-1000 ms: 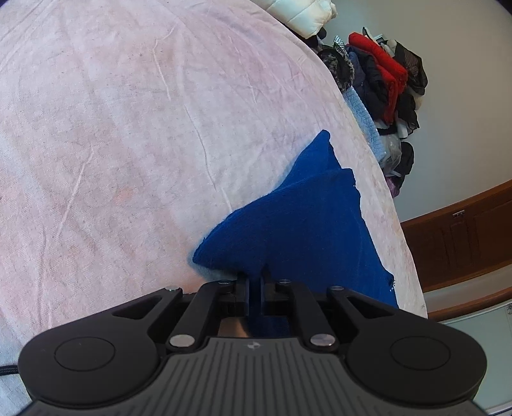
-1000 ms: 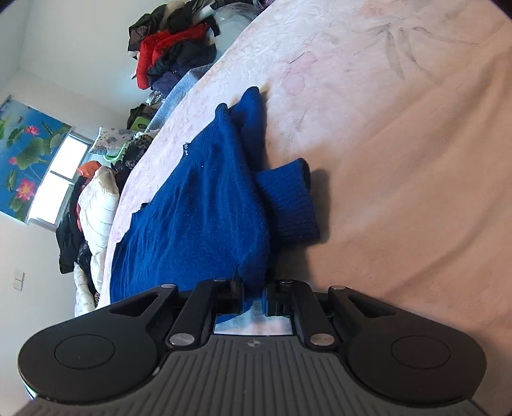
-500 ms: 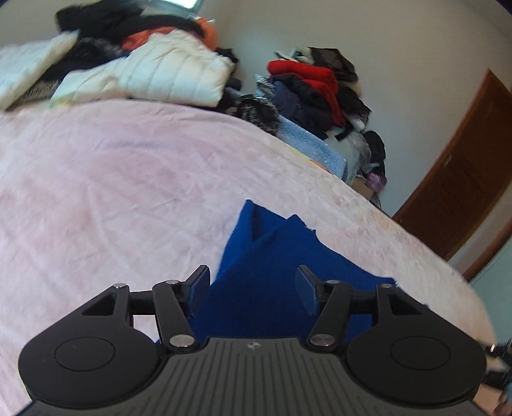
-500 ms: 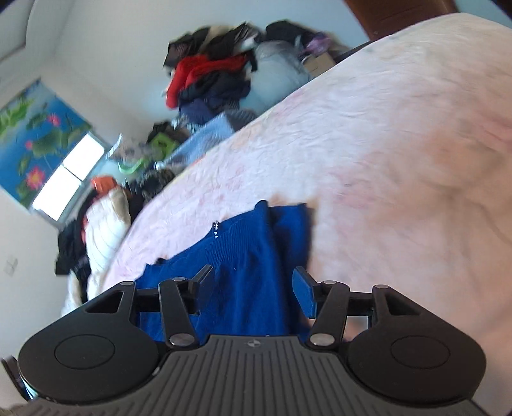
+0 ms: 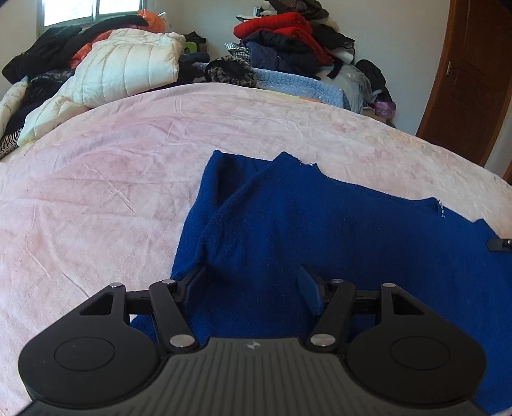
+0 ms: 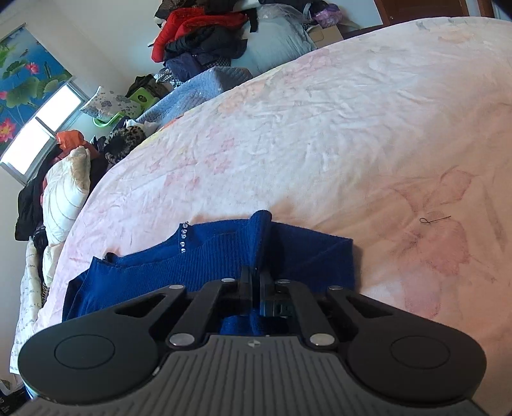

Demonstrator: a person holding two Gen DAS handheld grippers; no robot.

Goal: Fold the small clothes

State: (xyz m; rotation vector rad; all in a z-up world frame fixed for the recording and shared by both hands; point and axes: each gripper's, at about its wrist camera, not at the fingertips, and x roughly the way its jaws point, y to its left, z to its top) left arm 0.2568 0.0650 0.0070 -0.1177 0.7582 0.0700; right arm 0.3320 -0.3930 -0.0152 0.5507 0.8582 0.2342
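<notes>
A dark blue knitted sweater point(image 5: 320, 224) lies partly folded on the pink bed blanket point(image 5: 112, 176), one layer turned over another along its left side. My left gripper point(image 5: 252, 278) hovers over the sweater's near left part with its jaws opening. Only flat fabric shows under the gap, and the pads do not press on it. In the right wrist view the sweater point(image 6: 217, 252) has small rhinestones at the neckline. My right gripper point(image 6: 256, 275) is shut on a raised ridge of the blue fabric near the sweater's right side, and the pinched fold stands up in front of the fingers.
The blanket point(image 6: 320, 128) stretches far beyond the sweater. Along the bed's far edge lie a white puffer jacket point(image 5: 128, 64), a pile of red and dark clothes point(image 5: 281, 28) and a light-blue quilted item point(image 5: 304, 86). A wooden door point(image 5: 470, 80) stands at the right.
The left gripper let go of the sweater, opened and rolled level while pulling back. The right gripper opened, moved over the sweater, and has now shut on a fold of it.
</notes>
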